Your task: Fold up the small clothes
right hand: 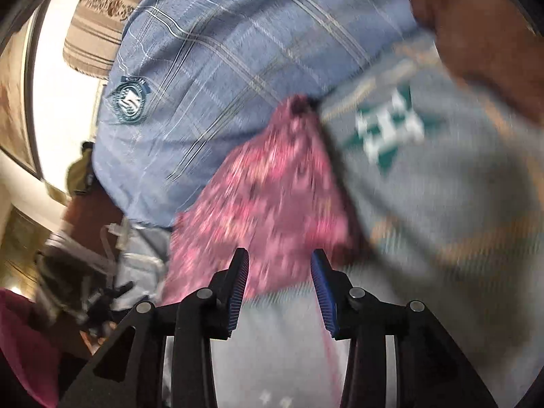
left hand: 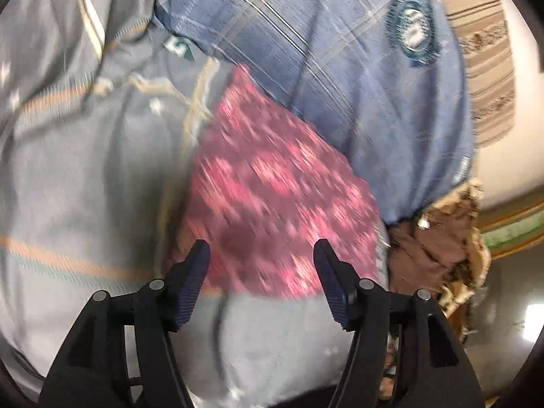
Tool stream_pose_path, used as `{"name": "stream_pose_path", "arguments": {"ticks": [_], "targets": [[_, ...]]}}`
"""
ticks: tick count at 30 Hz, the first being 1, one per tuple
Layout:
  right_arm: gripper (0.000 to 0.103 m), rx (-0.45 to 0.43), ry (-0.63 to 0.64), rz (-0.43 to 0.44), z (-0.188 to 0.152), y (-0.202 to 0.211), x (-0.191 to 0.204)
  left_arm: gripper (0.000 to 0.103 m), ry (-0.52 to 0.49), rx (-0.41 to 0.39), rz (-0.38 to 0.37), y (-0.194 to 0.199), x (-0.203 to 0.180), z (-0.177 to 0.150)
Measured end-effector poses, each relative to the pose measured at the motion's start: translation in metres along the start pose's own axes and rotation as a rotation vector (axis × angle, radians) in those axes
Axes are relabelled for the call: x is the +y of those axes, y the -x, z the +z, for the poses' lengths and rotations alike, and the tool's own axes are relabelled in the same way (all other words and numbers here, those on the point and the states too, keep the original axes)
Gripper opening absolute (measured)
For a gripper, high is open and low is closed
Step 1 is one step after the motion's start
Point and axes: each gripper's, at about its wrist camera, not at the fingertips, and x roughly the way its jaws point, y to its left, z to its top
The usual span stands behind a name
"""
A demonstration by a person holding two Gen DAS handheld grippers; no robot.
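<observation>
A pink patterned small cloth (left hand: 272, 197) lies folded on a pile of clothes, between a grey striped garment (left hand: 85, 170) and a blue checked shirt (left hand: 323, 51) with a round badge. My left gripper (left hand: 261, 251) is open, its fingertips hovering over the cloth's near edge, holding nothing. In the right wrist view the same pink cloth (right hand: 268, 197) lies just ahead of my right gripper (right hand: 279, 258), which is open and empty. The blue shirt (right hand: 221, 68) lies behind it and the grey garment (right hand: 425, 187) to its right. Both views are motion-blurred.
A brown crumpled garment (left hand: 438, 248) lies right of the pink cloth. A striped beige cloth (left hand: 486, 68) hangs at the far right, also in the right wrist view (right hand: 98, 27). A dark red cloth (right hand: 23, 346) and dark objects sit at lower left.
</observation>
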Motion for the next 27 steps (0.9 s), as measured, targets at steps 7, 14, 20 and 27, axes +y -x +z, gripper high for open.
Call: {"name": "stream_pose_path", "arguments": {"ticks": [7, 14, 20, 27], "targets": [[0.053, -0.026, -0.223, 0.042, -0.004, -0.029, -0.022, 0.066, 0.065, 0.065, 0.028, -0.055, 0.010, -0.025], [0.005, -0.124, -0.167, 0.033, 0.018, -0.040, -0.006, 0.006, 0.153, -0.002, -0.025, -0.052, 0.011, -0.004], [0.004, -0.217, 0.021, 0.018, 0.024, 0.008, 0.015, 0.006, 0.063, -0.035, 0.061, -0.046, 0.006, -0.007], [0.005, -0.105, -0.064, -0.104, -0.006, -0.022, -0.039, 0.007, 0.134, 0.037, 0.050, -0.058, 0.041, -0.022]]}}
